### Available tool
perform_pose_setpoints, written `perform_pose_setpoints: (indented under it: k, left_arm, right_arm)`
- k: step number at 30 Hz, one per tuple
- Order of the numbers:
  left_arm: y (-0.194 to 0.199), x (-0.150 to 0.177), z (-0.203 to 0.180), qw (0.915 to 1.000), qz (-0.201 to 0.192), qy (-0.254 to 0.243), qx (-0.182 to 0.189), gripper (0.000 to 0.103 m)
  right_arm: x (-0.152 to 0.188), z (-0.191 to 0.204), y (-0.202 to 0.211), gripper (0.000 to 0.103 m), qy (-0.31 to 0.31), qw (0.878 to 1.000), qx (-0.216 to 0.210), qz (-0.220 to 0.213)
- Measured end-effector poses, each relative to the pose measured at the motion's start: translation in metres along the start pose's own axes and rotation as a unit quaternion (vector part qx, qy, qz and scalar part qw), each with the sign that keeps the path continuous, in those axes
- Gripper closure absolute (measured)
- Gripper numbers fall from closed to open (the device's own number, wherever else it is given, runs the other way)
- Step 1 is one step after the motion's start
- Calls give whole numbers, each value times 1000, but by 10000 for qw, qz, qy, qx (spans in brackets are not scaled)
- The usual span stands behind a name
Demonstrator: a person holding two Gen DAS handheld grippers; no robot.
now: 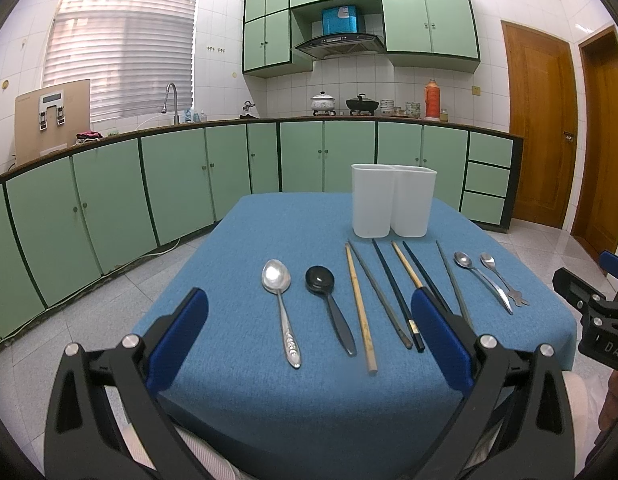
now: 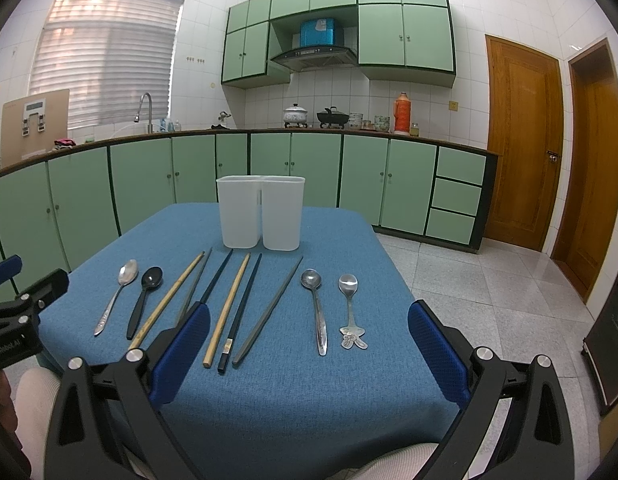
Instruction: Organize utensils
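On the blue tablecloth (image 2: 269, 400), spoons (image 2: 315, 308) and chopsticks (image 2: 227, 310) lie lengthwise, bowls pointing toward the white two-compartment holder (image 2: 261, 212). Left gripper (image 1: 309, 340) and right gripper (image 2: 309, 352) both hover with jaws apart, empty.

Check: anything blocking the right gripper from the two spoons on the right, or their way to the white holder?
Nothing visible. The right gripper hangs open near the table edge; both spoons lie unobstructed, with bare cloth up to the white holder.

Green cabinets (image 2: 317, 168) w/ orange thermos (image 2: 402, 113), white pot (image 2: 295, 114) on counter; wooden doors (image 2: 521, 140) at right.
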State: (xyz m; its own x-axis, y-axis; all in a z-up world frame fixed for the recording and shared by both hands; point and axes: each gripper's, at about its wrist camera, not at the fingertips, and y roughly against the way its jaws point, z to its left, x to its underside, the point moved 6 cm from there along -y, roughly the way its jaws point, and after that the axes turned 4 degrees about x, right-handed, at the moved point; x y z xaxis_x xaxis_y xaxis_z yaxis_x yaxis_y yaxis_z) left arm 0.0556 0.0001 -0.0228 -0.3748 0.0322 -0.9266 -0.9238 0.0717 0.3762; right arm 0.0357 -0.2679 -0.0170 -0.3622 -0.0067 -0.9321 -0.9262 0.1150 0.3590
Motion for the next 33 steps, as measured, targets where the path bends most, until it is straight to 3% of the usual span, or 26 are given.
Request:
perform_pose_setpoints:
  k: [20, 25, 27, 33]
  left_arm:
    - [-2, 0, 4, 10000, 27, -11, -3, 5]
    - [-16, 0, 27, 9995, 191, 71, -225, 5]
    - [-25, -1, 55, 9989, 315, 156, -320, 5]
    - [-72, -13, 84, 9954, 774, 158, -544, 5]
  right_arm:
    - [0, -2, -1, 6, -1, 10000, 28, 15]
    - [-1, -5, -15, 6, -14, 9999, 109, 98]
    - [-7, -7, -26, 6, -26, 9998, 161, 152]
    - [-18, -27, -62, 6, -31, 9990, 206, 393]
